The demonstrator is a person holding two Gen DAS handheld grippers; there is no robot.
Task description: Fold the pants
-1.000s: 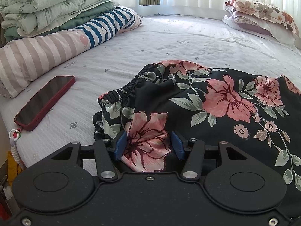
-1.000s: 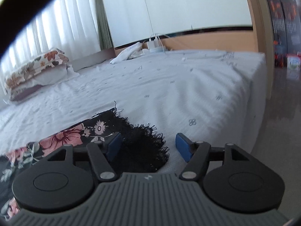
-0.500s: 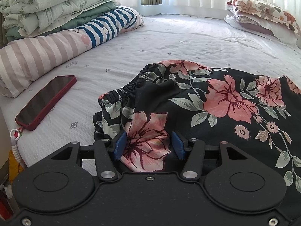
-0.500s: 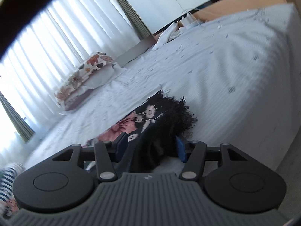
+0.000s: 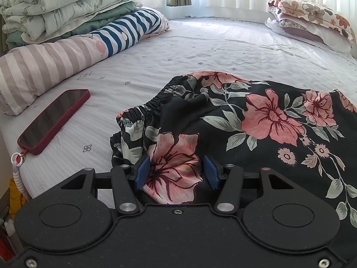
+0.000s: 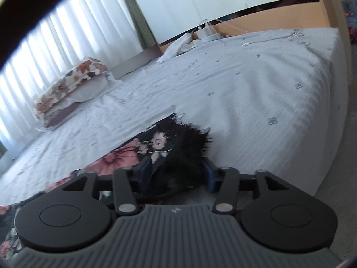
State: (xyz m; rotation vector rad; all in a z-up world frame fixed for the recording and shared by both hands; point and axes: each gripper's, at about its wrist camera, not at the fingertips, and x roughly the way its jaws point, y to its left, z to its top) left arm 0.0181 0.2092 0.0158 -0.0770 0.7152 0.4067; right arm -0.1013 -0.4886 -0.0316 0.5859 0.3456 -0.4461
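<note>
Black pants (image 5: 267, 120) with pink flowers lie spread on the white bed sheet (image 5: 200, 49). Their gathered elastic waistband (image 5: 156, 102) is towards the left. My left gripper (image 5: 176, 172) sits at the near waist corner, jaws apart, with a pink-flowered fold of cloth lying between the blue pads. In the right wrist view the black fringed hem (image 6: 183, 143) of the pants lies near the bed's corner. My right gripper (image 6: 175, 174) has that hem between its pads, and its jaws are opening. That view is blurred.
A red phone (image 5: 53, 120) with a beaded strap lies on the sheet left of the pants. A striped bolster (image 5: 44, 67) and folded quilts (image 5: 55, 6) line the left side. Flowered pillows (image 5: 312, 22) lie at the far right. The mattress edge (image 6: 330, 134) drops off close to the hem.
The right gripper has tilted and swung, and the fringed hem now sits between its pads. Its jaws narrowed, then widened again. The left gripper and the waist end have not moved.
</note>
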